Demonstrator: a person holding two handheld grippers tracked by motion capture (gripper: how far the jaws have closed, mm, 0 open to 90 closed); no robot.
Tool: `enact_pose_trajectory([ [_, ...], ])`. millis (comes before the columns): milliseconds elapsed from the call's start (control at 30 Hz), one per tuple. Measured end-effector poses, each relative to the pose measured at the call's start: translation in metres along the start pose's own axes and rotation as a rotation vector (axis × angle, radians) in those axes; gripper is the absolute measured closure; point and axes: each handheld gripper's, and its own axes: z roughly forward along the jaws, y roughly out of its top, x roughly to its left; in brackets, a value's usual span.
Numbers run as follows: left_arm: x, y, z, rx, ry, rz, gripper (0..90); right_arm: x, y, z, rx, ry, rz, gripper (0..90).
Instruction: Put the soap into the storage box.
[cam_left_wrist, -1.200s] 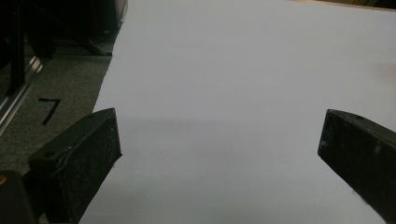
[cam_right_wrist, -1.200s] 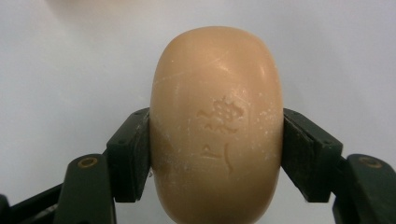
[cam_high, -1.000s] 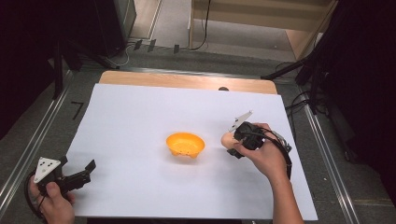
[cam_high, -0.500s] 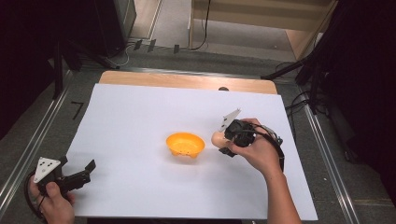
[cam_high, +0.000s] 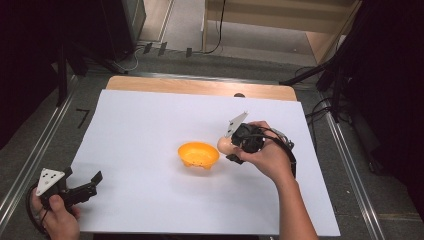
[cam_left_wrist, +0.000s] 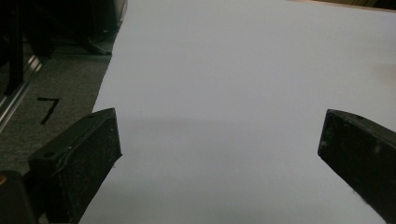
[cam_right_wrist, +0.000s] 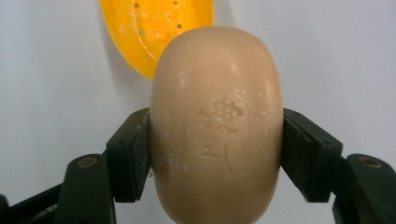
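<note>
Beige oval soap bar (cam_right_wrist: 216, 126) was found clamped in R gripper (cam_high: 234, 148), L gripper (cam_high: 85, 186) open/empty; level carry over perforated orange plastic dish (cam_high: 198, 155) w/ low release was advised.

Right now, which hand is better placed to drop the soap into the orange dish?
Right: its hand-held gripper already clamps the soap just beside the orange dish. The left hand-held gripper sits open at the near-left corner.

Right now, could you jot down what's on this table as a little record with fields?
surface: white sheet over a wooden table
dish: orange perforated plastic soap dish, mid-sheet, nothing in it
soap: beige oval soap bar, stamped on its face, just right of the dish
right gripper: clamped on the soap's two sides, held off the sheet
left gripper: jaws apart, holding nothing, near the sheet's left corner
</note>
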Motion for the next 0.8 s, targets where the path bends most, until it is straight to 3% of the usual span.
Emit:
enact_pose_trajectory([
  [800,0.0,0.0,0.0,0.0,-0.003,-0.004,0.0,0.008,0.047,0.017,0.001,0.041,-0.1,32.9],
])
